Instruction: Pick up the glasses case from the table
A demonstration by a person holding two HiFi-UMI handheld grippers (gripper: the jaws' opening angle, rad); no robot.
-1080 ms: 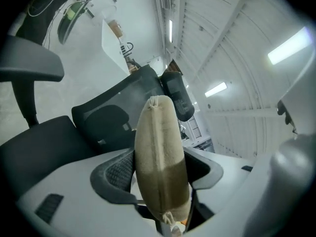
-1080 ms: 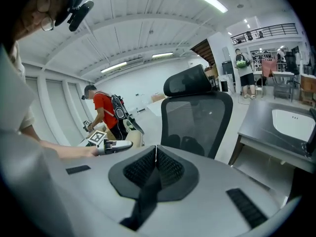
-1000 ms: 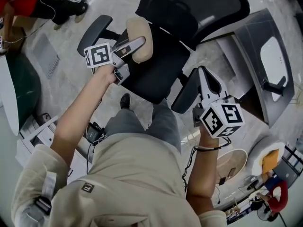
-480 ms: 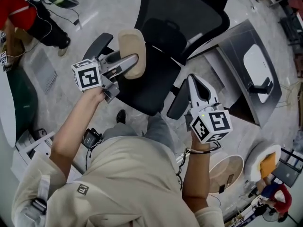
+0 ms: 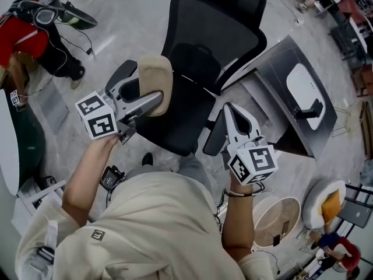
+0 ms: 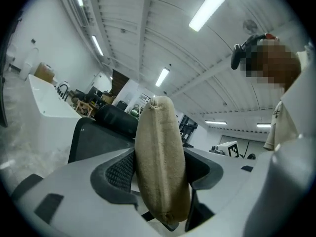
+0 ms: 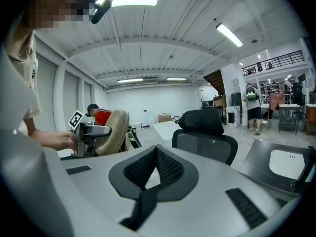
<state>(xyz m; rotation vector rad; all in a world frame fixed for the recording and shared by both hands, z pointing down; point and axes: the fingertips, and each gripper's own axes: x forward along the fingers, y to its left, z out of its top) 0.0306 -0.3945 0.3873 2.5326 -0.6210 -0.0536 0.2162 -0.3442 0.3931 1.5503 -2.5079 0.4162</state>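
"Two tools here, so which one has the glasses case?"

"The left tool (image 5: 152, 95). Its jaws stand wide and pinch the glasses case (image 5: 155, 84) across its flat faces, with the textured black pads pressing in from both sides. The right tool (image 5: 228, 109) carries nothing, and its pads are pressed together."

"How should the lift be handled?"

"I'd judge the pick-up as good as done, since the case is in the air, off any surface. Keep the squeeze even and the tool level. The case stands on edge and reaches well past the jaw tips, so a sudden swing could lever it out. Hold the right tool off to the side."

"What is the case like?"

"It's tan, soft and napped like suede or felt. The shape is a rounded oblong pouch with a seam at the far end. It looks yielding, so the pads should bite well."

"And beyond the tips?"

"A black office chair (image 5: 217, 37) with a mesh back and headrest. Further off, right of the right tool, is a smooth grey surface (image 5: 273, 74)."
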